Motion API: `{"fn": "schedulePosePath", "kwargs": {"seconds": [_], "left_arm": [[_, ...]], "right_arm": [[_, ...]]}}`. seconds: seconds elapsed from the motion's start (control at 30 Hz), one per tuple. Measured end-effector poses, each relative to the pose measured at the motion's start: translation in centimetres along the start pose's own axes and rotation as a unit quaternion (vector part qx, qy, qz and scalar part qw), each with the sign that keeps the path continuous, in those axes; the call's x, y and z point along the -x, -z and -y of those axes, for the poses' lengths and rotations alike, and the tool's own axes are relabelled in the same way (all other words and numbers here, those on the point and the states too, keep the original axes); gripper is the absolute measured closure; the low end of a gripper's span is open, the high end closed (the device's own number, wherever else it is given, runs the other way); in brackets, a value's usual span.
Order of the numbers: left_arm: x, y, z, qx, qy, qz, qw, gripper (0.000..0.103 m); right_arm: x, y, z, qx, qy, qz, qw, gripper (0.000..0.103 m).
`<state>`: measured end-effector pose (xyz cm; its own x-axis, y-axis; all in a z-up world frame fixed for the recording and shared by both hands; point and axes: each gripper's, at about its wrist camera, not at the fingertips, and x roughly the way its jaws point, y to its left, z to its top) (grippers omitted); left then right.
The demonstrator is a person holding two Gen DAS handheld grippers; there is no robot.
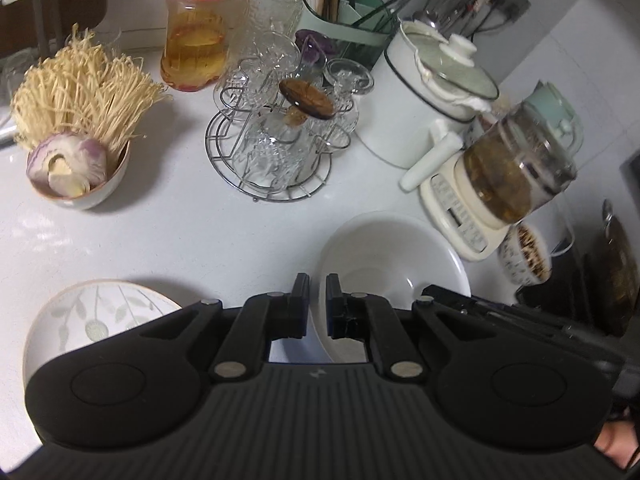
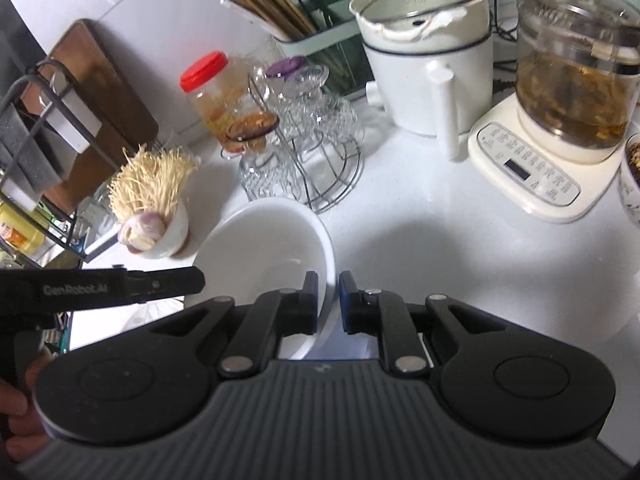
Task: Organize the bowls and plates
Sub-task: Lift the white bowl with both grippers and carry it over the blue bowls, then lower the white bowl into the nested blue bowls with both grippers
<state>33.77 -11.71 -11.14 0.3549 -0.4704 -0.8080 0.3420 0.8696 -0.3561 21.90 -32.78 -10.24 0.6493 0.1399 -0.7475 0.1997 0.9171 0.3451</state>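
Two grippers are clamped on one white bowl (image 1: 394, 264), each on an opposite side of its rim. In the left wrist view, the left gripper (image 1: 318, 306) sits at the lower centre with its jaws drawn narrow over the bowl's left edge, and the right gripper's black finger is seen reaching in from the lower right. In the right wrist view, the right gripper (image 2: 329, 304) is closed narrow on the bowl's right rim at the lower centre, while the left gripper enters from the lower left edge.

The bowl is tilted and appears to be carried above the white counter (image 1: 180, 220), though whether its underside is clear of the surface cannot be told.

A leaf-patterned plate (image 1: 92, 312) lies flat on the counter at the lower left of the left wrist view, just beside the left gripper and apart from the bowl. It is judged a likely base for stacking, which is not yet done.

Other items are untouched: a bowl of noodles and onion (image 1: 76, 176) at the left, a wire rack of glasses (image 1: 276, 148) in the middle, and a patterned bowl (image 1: 526, 254) by the glass kettle (image 1: 516, 168) at the right.

The task is judged to be at an early stage, with one piece in hand and nothing yet grouped.
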Motion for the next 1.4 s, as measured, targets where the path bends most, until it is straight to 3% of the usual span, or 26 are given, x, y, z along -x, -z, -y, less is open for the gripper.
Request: {"fn": "schedulePosePath", "kwargs": {"seconds": [0.17, 0.37, 0.63, 0.67, 0.77, 0.83, 0.9, 1.07, 1.17, 1.27, 1.4], "left_arm": [[-2.4, 1.0, -1.4, 0.013, -0.015, -0.032, 0.9993, 0.095], [-4.1, 2.0, -2.5, 0.03, -0.008, -0.062, 0.9976, 0.095], [-4.1, 2.2, -3.0, 0.043, -0.007, -0.064, 0.997, 0.094], [-4.0, 2.2, -3.0, 0.043, -0.009, -0.064, 0.997, 0.094], [-3.8, 2.1, -3.2, 0.048, -0.013, -0.06, 0.997, 0.082], [-3.6, 2.2, -3.2, 0.05, -0.014, -0.055, 0.9971, 0.073], [-3.6, 2.2, -3.0, 0.051, -0.017, -0.053, 0.9972, 0.07], [-2.7, 2.2, -3.0, 0.064, -0.027, -0.034, 0.997, 0.069], [-2.5, 2.4, -3.4, 0.079, -0.027, -0.023, 0.9962, 0.063], [-2.7, 2.7, -3.8, 0.102, -0.021, -0.031, 0.9941, 0.061], [-2.3, 3.1, -3.4, 0.093, -0.034, -0.022, 0.9948, 0.061]], "right_arm": [[-2.0, 0.7, 0.0, 0.007, 0.005, -0.028, 1.0, 0.088], [-3.2, 1.2, 0.4, -0.003, 0.008, -0.047, 0.999, 0.088], [-3.2, 0.9, 1.4, -0.029, 0.019, -0.045, 0.998, 0.088], [-3.1, 0.9, 1.6, -0.031, 0.02, -0.043, 0.998, 0.086], [-3.0, 0.8, 2.3, -0.042, 0.022, -0.039, 0.998, 0.056], [-3.2, 0.8, 2.7, -0.047, 0.02, -0.04, 0.998, 0.057], [-3.8, 0.9, 3.0, -0.053, 0.015, -0.046, 0.997, 0.057], [-6.3, 1.5, 4.4, -0.097, -0.005, -0.087, 0.991, 0.061], [-7.0, 1.9, 4.8, -0.105, -0.009, -0.092, 0.99, 0.062], [-7.7, 2.4, 5.2, -0.121, -0.011, -0.108, 0.987, 0.066], [-8.0, 3.1, 5.5, -0.135, -0.028, -0.122, 0.983, 0.067]]}}
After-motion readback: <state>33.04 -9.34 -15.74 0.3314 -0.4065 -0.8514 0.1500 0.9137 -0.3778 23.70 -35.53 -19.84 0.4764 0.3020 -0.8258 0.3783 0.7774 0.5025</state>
